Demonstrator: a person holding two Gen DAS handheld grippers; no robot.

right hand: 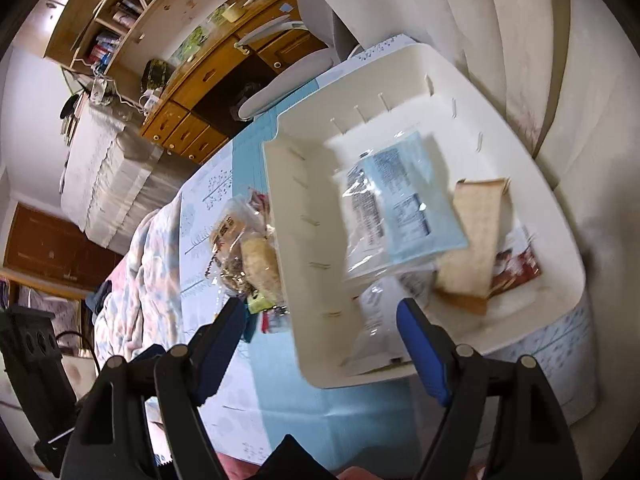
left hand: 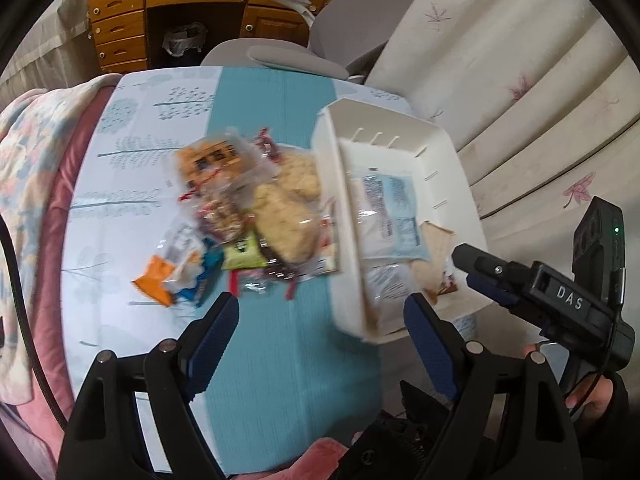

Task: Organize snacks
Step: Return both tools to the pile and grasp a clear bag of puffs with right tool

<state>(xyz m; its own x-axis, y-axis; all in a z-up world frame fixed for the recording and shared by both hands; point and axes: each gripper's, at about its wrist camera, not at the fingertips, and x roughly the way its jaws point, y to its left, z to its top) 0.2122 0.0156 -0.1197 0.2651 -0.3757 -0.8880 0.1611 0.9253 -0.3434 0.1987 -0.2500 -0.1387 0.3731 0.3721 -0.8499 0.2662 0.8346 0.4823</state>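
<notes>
A pile of loose snack packets (left hand: 248, 216) lies on a low table covered with a blue and white patterned cloth (left hand: 132, 148), directly ahead of the left gripper (left hand: 322, 320). The pile's long axis runs roughly away from the gripper, from the near orange packet (left hand: 156, 278) to the far one. Touching the pile's right side stands a white plastic bin (left hand: 456, 168), which already holds a clear packet with a pale blue label (left hand: 394, 216) and a tan packet (right hand: 476, 236). The left gripper is the nearer one to the pile; its jaws are spread wide and hold nothing. The right gripper (right hand: 322, 322) hovers over the bin's near end, its jaws likewise spread wide and empty, one fingertip (right hand: 418, 332) above the bin's contents. Judging by this, the next pick probably falls to the left gripper, reaching straight forward
</notes>
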